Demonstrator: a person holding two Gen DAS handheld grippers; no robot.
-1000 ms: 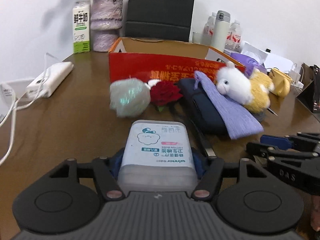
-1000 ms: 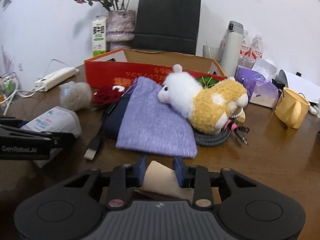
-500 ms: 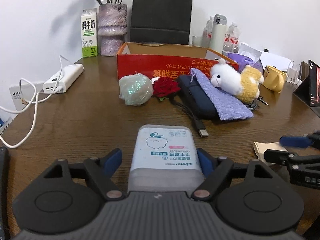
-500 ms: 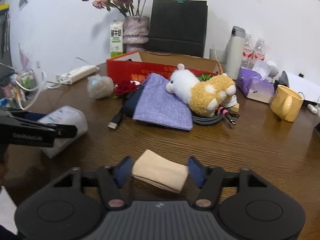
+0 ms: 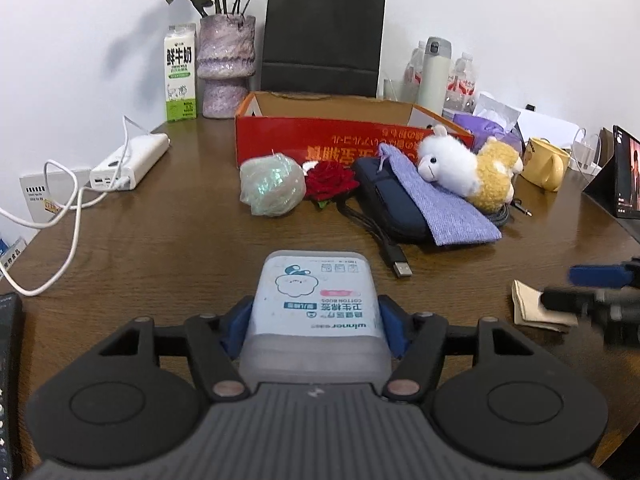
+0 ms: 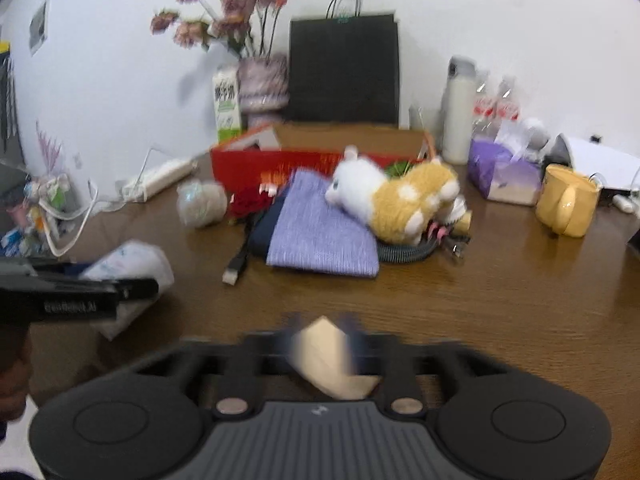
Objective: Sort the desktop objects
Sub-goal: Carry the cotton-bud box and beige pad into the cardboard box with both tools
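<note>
Left gripper [image 5: 314,320] level, low over the table's [image 5: 160,248] near edge, pinching cotton bud box [image 5: 316,300]. Right gripper [image 6: 320,340] level, blurred, clamped on beige folded cloth [image 6: 332,360] by near edge.

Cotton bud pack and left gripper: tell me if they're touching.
Touching. The left wrist view shows both blue fingers pressed flush against the sides of the cotton bud pack, no gap, left gripper closed on it.

The left gripper [image 5: 314,314] sits low over the table's near edge, blue fingers pressed against a cotton-bud box. The right gripper [image 6: 322,334], blurred, pinches a beige folded pad.
</note>
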